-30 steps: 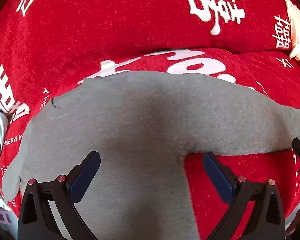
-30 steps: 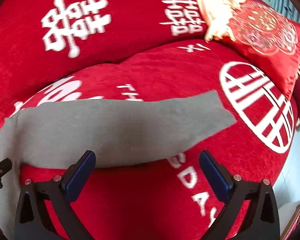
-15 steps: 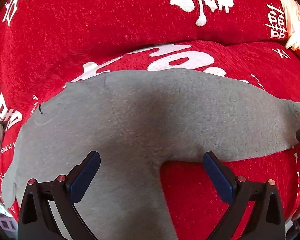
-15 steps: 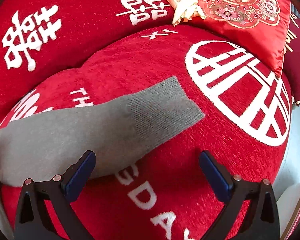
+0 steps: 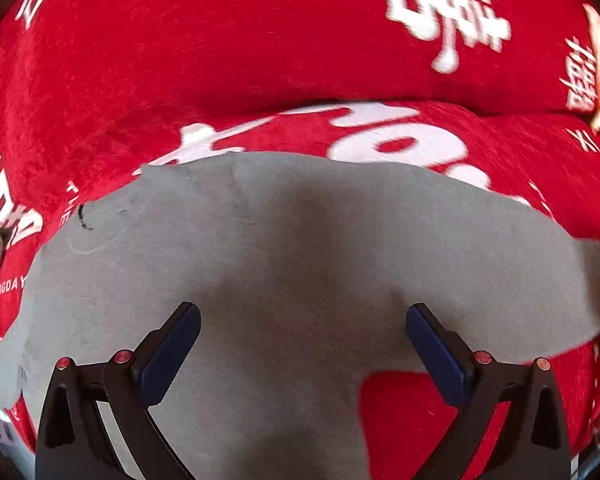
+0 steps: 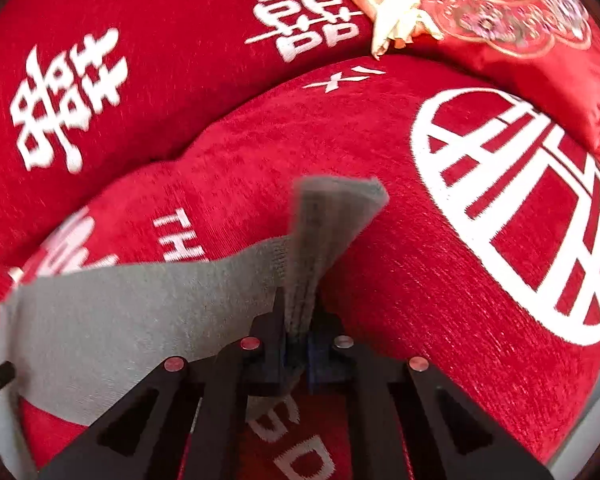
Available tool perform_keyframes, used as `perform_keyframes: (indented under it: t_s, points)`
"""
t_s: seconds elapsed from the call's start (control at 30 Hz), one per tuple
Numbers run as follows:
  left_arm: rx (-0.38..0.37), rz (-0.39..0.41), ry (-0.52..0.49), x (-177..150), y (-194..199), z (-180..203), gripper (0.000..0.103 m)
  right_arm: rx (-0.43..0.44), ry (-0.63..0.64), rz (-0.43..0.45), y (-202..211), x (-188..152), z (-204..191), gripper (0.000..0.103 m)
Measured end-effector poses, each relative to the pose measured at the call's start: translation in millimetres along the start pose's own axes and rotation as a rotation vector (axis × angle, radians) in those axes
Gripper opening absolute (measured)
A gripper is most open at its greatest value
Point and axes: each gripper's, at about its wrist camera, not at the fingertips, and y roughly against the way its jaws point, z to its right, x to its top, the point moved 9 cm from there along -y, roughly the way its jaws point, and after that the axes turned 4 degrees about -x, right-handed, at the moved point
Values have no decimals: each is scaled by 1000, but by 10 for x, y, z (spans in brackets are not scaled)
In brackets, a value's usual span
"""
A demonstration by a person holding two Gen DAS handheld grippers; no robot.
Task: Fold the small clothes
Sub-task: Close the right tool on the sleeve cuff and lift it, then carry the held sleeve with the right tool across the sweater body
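My right gripper [image 6: 298,320] is clamped on the grey sweater's [image 5: 300,264] cuff [image 6: 332,216]; my left gripper [image 5: 302,334] hangs wide apart above its body.

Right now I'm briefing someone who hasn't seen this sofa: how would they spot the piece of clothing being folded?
Look at the red sofa cover printed with white characters. Spread flat across its seat lies the grey sweater, the only plain grey thing among red fabric. Its ribbed cuff is pinched in the shut right gripper, whereas the embroidered red cushion sits untouched at the back.
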Motion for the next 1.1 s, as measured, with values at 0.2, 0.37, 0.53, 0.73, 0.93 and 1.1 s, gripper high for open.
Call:
perform_keyframes:
  t_s: [0.2, 0.37, 0.53, 0.73, 0.93, 1.1]
  points:
    - [27, -49, 14, -39, -213, -145, 103, 33, -103, 97, 321, 25, 148, 7]
    - [-7, -41, -6, -35, -121, -119, 103, -24, -60, 107, 387, -28, 103, 7]
    - [-58, 7, -5, -53, 68, -154, 103, 6, -86, 129, 545, 11, 91, 7]
    - [-125, 52, 4, -153, 256, -237, 103, 15, -59, 157, 788, 69, -70, 7]
    - [-153, 76, 18, -262, 389, -405, 103, 17, -27, 182, 1013, 118, -277, 7]
    - [-177, 102, 35, -329, 494, -572, 103, 22, -5, 204, 1199, 144, -489, 7]
